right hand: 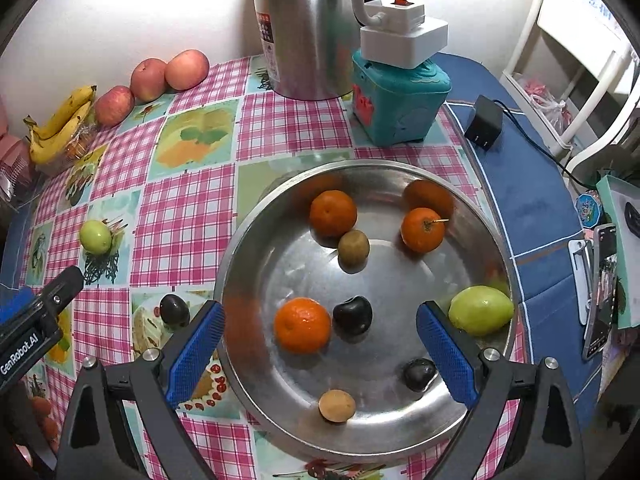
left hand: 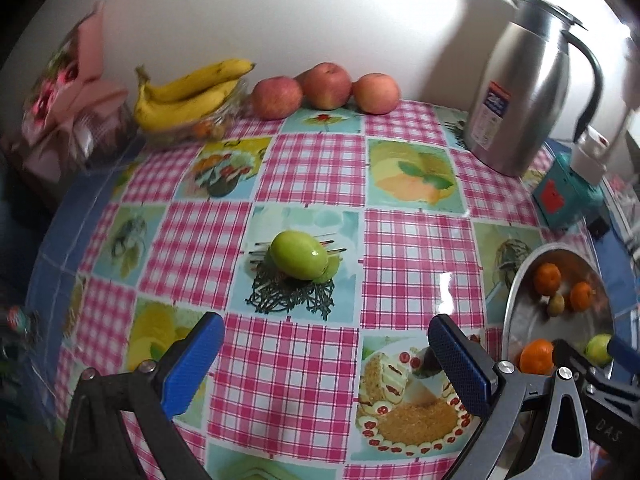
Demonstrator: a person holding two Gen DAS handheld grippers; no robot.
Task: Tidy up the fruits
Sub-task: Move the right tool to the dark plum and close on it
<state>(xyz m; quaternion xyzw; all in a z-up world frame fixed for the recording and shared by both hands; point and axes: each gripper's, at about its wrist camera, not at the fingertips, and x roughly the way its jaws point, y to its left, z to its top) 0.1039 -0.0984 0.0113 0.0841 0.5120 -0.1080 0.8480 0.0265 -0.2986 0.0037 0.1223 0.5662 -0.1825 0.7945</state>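
The table (left hand: pixel 312 184) carries a pink-checked oilcloth with printed fruit and cake panels; a blue cloth (right hand: pixel 532 208) shows along its right edge. A stainless steel thermos jug (left hand: pixel 528 88) stands at the far right corner of the table, just beside a teal toy box (right hand: pixel 396 100) with a white switch block (right hand: pixel 404 36) on top. The round steel basin (right hand: pixel 400 184) sits near the table's right edge, in front of the toy box. Inside it: three oranges, one near the front left (right hand: pixel 303 325), one at the back left (right hand: pixel 333 213) and one at the back right with a stem (right hand: pixel 422 229); a green lemon-shaped fruit (right hand: pixel 481 309) against the right wall; two dark plum-like fruits, one at centre (right hand: pixel 352 314) and one front right (right hand: pixel 419 374); two small brownish fruits, one touching the back-left orange (right hand: pixel 353 246), one at the front (right hand: pixel 337 405). A bunch of bananas (left hand: pixel 188 92) lies in a clear bowl at the far left corner, with three red apples (left hand: pixel 326 88) in a row along the far edge beside it. A single green fruit (left hand: pixel 298 254) rests on the cloth near the table's middle, well apart from the basin. Another dark plum-like fruit (right hand: pixel 174 309) lies on the cloth just left of the basin. Left gripper (left hand: pixel 326 364): jaws spread wide, empty, aimed toward the green fruit but clear of it. Right gripper (right hand: pixel 318 352): jaws spread wide, empty, held above the basin's near side.
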